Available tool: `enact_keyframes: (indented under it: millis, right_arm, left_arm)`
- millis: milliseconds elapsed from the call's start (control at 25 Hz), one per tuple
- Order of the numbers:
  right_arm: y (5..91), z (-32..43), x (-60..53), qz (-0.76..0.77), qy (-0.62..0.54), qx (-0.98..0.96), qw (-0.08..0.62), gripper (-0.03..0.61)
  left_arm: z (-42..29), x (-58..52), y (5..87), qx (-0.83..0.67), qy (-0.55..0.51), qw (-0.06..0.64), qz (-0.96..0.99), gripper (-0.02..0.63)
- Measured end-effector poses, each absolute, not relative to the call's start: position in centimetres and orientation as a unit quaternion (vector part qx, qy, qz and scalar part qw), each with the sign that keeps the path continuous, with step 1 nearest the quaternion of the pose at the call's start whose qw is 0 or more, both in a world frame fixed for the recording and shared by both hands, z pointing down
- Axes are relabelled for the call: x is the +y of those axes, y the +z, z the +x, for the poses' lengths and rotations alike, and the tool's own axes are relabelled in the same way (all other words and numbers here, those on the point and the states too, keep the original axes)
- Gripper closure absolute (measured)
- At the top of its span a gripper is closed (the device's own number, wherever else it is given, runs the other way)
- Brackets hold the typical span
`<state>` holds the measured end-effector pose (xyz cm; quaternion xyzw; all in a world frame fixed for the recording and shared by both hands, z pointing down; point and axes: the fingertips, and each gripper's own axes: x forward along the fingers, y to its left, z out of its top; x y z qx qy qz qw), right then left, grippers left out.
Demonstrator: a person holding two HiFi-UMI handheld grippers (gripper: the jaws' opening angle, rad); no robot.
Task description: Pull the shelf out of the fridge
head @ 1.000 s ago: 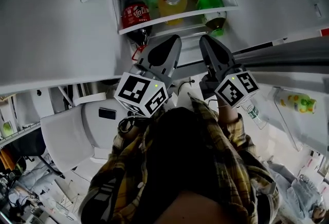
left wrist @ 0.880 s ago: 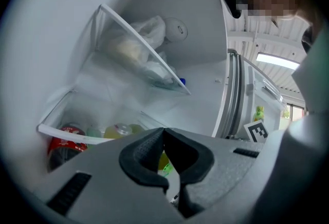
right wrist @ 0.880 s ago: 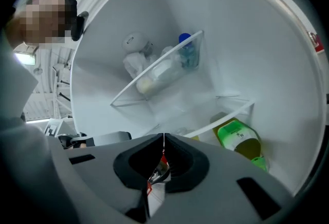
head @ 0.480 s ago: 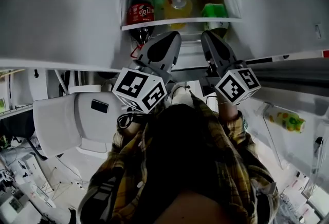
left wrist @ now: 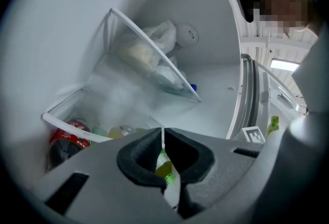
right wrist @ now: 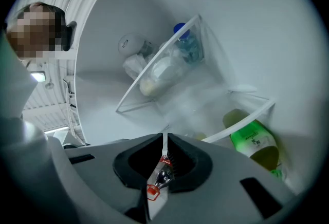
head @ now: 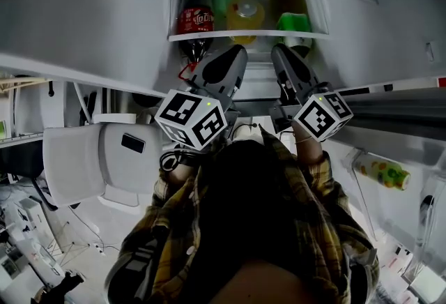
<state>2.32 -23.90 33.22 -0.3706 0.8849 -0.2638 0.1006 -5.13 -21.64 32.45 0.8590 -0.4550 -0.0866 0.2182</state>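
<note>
Shelf: thin white front edge, inside the open fridge, pinched by both claws. Judged not drawn out yet. Left claw is clenched on that edge. Right claw, just beside it, is clenched on the same edge. Both point level into the fridge, close together near the edge's middle.

Cola bottle is just past the left claw's tip, neck toward it. Yellow bottle sits beyond the gap between the claws. Green bottle is just past the right claw. All three seem to lie on the gripped shelf, under the next shelf, but can't be sure. Top shelf with bags is well above both claws.

Risks:
- Narrow bite on a thin edge, so pads may slip off if the pull starts hard.
- Claws are close together, not at the shelf's ends. An uneven pull could skew the shelf and jam it in its side rails.
- If the bottles do ride on it, a jerk or a downward tilt of the front would roll them toward the claws and out.
- Once clear of the rails, a loaded shelf held only by its front edge would likely sag.
</note>
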Motion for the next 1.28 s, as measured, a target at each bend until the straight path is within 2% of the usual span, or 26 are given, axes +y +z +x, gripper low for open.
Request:
enact_keyframes:
  millis: [80,240,480,1280]
  right_arm:
    - [33.4,2.2,-24.0,-0.369,-0.268,0.885,0.097,0.554]
    - [33.9,2.4,-24.2,-0.366,-0.285,0.880,0.101,0.542]
    - [34.4,2.3,-24.5,-0.352,-0.325,0.869,0.122,0.454]
    - [38.0,2.2,-27.2,-0.346,-0.441,0.804,0.196,0.442]
  left_arm:
    - [-5.3,-21.9,32.4,-0.459,-0.089,0.222,0.856,0.600]
    - [-5.2,-21.9,32.9,-0.451,-0.085,0.233,0.857,0.533]
    - [-5.3,-21.9,34.1,-0.445,-0.078,0.254,0.855,0.479]
    - [-7.2,-24.8,38.2,-0.437,-0.143,0.375,0.805,0.471]
